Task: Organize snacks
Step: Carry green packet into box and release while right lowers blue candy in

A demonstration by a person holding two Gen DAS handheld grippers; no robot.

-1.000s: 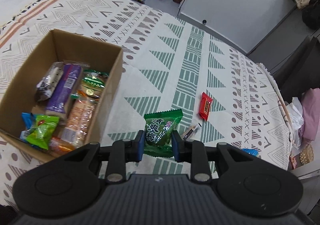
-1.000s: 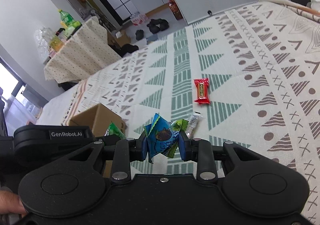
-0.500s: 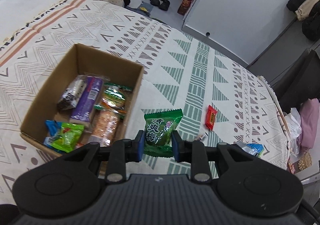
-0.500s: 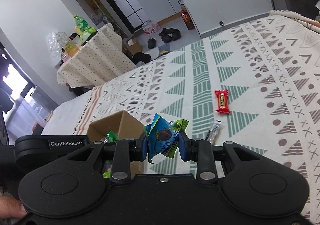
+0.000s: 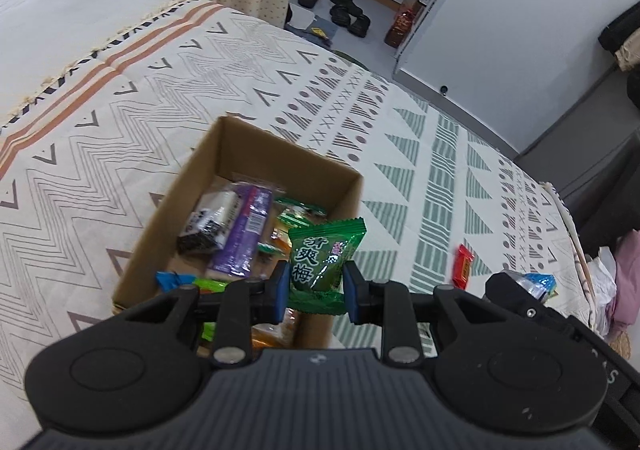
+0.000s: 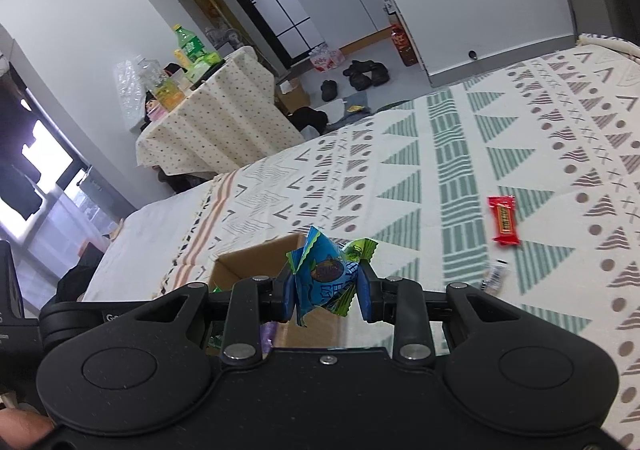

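Observation:
My left gripper (image 5: 315,290) is shut on a green plum-candy packet (image 5: 324,258) and holds it above the near right corner of an open cardboard box (image 5: 192,185) that holds several snacks. My right gripper (image 6: 325,296) is shut on a blue and green candy packet (image 6: 326,276), raised above the bed; the box's far corner (image 6: 256,262) shows just behind it. A red snack bar (image 6: 503,219) lies on the patterned bedspread, also in the left wrist view (image 5: 464,265). A small silver wrapper (image 6: 495,277) lies near it.
The bed (image 5: 120,97) is covered by a patterned cloth with green triangles. A draped table with bottles (image 6: 208,121) stands beyond the bed. Shoes (image 6: 360,75) lie on the floor by a white wall. The right gripper's body (image 5: 532,306) shows at the left view's right edge.
Both grippers have moved left toward the box with their packets. The green packet is now over the box's corner; the box has come closer in the right wrist view.

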